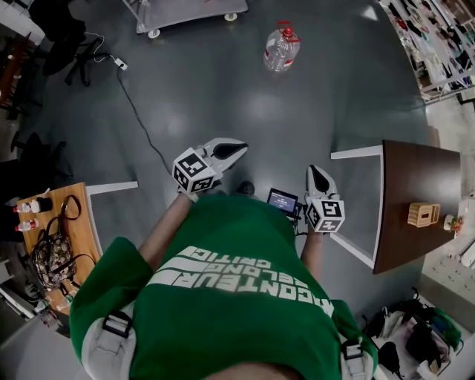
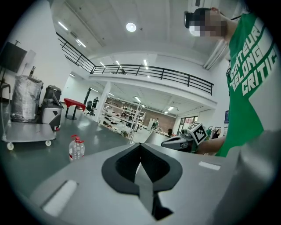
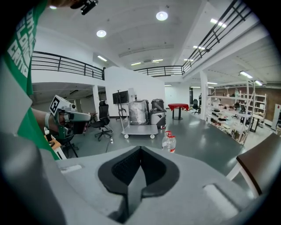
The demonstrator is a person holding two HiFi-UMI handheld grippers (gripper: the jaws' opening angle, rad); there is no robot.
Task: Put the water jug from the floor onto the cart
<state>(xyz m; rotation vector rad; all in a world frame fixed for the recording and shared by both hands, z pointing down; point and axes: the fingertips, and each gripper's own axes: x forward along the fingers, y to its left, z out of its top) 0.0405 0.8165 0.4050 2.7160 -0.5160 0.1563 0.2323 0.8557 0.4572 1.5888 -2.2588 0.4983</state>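
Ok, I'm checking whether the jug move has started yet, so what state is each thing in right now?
water jug: upright on the floor, red cap on, not held.
cart: standing beyond the jug, apart from it, wrapped bundle on its deck.
left gripper: jaws together, nothing between them.
right gripper: jaws together, nothing between them.

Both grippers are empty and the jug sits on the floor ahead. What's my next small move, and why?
Probably step closer to the water jug, opening the jaws as you go. It stands upright on the floor, well ahead of the left gripper and right gripper, both shut on nothing; the cart waits beyond it.
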